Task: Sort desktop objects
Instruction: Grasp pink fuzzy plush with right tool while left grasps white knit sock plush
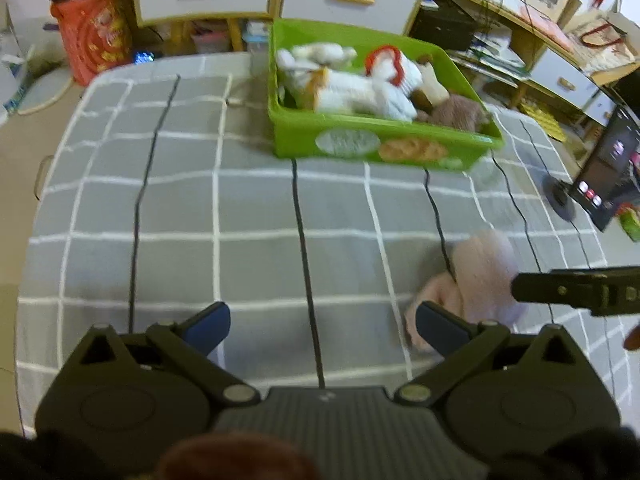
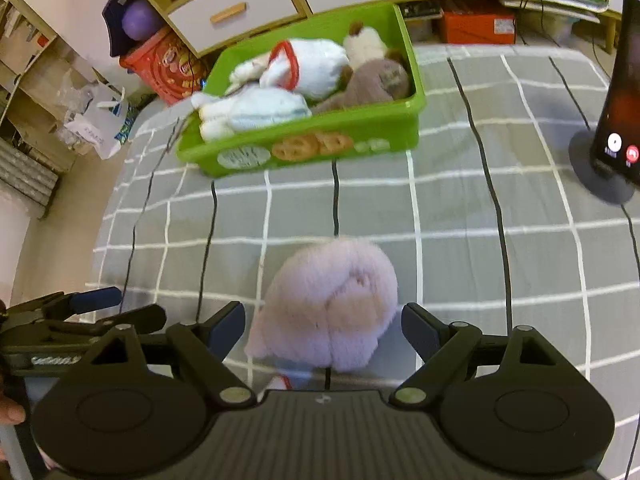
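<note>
One pink plush toy (image 2: 328, 304) lies on the checked cloth (image 2: 460, 216) between the wide-spread fingers of the right gripper (image 2: 323, 326), untouched. The left gripper (image 1: 322, 322), also wide and empty, has it just right. Ahead of both, one green bin (image 2: 304, 148) holds roughly four soft toys (image 2: 308, 68).

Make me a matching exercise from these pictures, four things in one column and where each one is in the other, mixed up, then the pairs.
1 pink plush toy
2 green bin
3 phone
4 brown plush toy

A on a round stand
B inside the bin
C on the checked cloth, between the right gripper's open fingers
D at the far end of the cloth, holding toys

Pairs: 1-C, 2-D, 3-A, 4-B
</note>
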Demonstrator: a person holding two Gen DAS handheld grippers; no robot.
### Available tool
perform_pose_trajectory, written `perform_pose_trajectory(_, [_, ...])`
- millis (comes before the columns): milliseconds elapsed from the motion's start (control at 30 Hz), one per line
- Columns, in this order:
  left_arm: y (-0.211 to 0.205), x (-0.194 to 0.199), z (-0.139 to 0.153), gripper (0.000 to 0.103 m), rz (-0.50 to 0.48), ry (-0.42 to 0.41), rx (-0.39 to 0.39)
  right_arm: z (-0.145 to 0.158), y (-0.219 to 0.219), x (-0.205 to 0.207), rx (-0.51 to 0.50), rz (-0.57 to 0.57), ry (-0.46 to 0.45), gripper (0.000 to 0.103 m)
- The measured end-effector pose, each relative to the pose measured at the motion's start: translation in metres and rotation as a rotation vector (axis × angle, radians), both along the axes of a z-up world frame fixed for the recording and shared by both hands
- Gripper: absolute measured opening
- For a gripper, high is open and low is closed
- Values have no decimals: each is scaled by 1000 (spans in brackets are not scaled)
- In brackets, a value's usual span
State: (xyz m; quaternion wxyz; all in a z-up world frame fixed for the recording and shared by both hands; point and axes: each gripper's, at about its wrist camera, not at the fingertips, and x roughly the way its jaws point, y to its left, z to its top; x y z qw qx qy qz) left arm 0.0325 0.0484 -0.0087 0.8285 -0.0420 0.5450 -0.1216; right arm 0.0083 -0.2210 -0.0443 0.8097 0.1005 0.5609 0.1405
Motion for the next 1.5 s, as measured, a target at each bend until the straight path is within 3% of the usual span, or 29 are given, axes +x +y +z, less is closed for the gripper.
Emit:
perform_pose_trajectory(567, [12, -27, -24, 102, -130, 173, -193, -27, 10, -2, 5, 31, 84, 86])
perform_pose_trajectory(900, [14, -50, -35, 102, -346, 208, -168, -36, 12, 2, 60, -5, 134, 86])
perform_pose_trajectory(1033, [10, -55, -42, 102, -370, 219, -142, -40, 15, 7, 52, -18, 142, 86])
perform_pose_trajectory(1333, [6, -57, -43, 75, -388, 213, -169, -51, 16, 11, 51, -53, 160, 88])
perform_pose_trajectory(1500, [7, -56, -42, 72, -375, 211, -177, -52, 15, 11, 35, -61, 149, 75])
